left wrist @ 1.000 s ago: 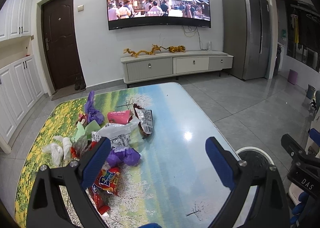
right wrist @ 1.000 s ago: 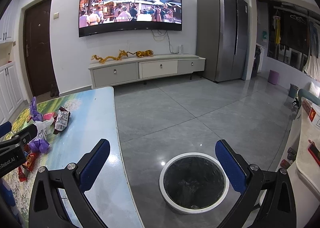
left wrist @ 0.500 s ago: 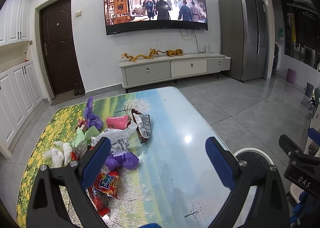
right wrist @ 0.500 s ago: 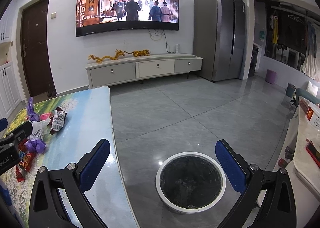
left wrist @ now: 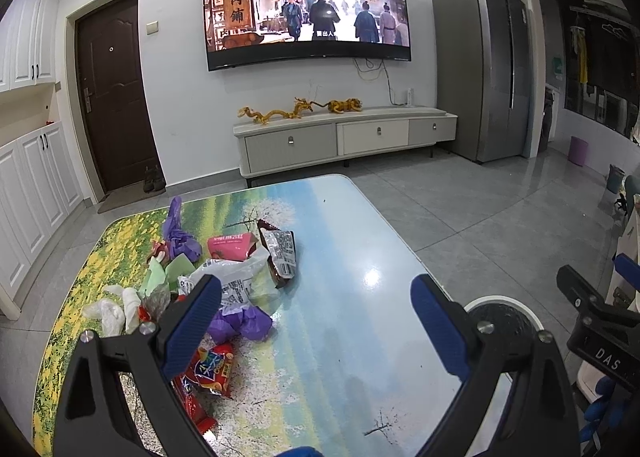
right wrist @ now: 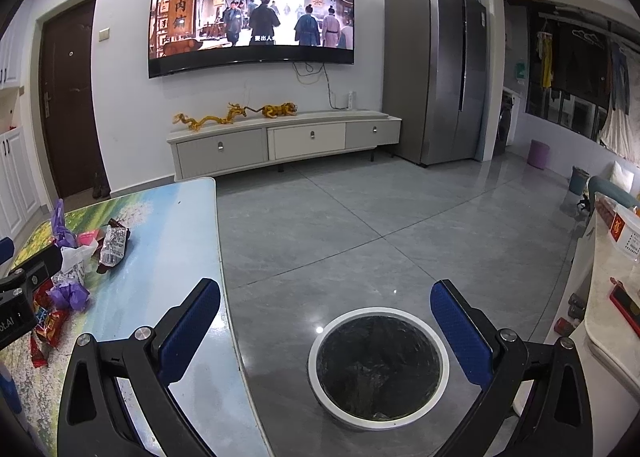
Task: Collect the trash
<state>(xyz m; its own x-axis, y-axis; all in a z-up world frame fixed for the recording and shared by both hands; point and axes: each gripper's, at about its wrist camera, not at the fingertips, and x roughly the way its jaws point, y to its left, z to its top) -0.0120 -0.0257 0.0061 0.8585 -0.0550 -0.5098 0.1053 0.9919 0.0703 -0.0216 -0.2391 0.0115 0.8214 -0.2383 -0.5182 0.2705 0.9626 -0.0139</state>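
Trash lies heaped on the left half of the table [left wrist: 360,257] in the left wrist view, from near the far edge down to the near edge. In that heap a purple wrapper [left wrist: 178,235] is farthest back, with a pink packet [left wrist: 230,247] and a dark brown snack wrapper [left wrist: 280,253] just beside it toward the table's middle. A clear plastic bag [left wrist: 232,277] lies below them, crumpled purple paper [left wrist: 244,323] nearer still, and a red snack packet [left wrist: 208,367] closest to the near edge. White crumpled pieces [left wrist: 112,311] sit toward the left edge. The left gripper [left wrist: 316,321] hangs above the table with its blue-padded fingers wide apart and nothing between them. A round bin [left wrist: 504,315] shows past the table's right edge.

From the right wrist view, the right gripper [right wrist: 324,331] has its fingers spread wide as well, holding nothing, above the floor beside the table's right edge [right wrist: 224,257]. The white-rimmed bin [right wrist: 378,365], lined in black, stands on the grey tiles between the two fingers as seen here. The trash heap [right wrist: 80,257] appears at the far left of the tabletop, well apart from this gripper.
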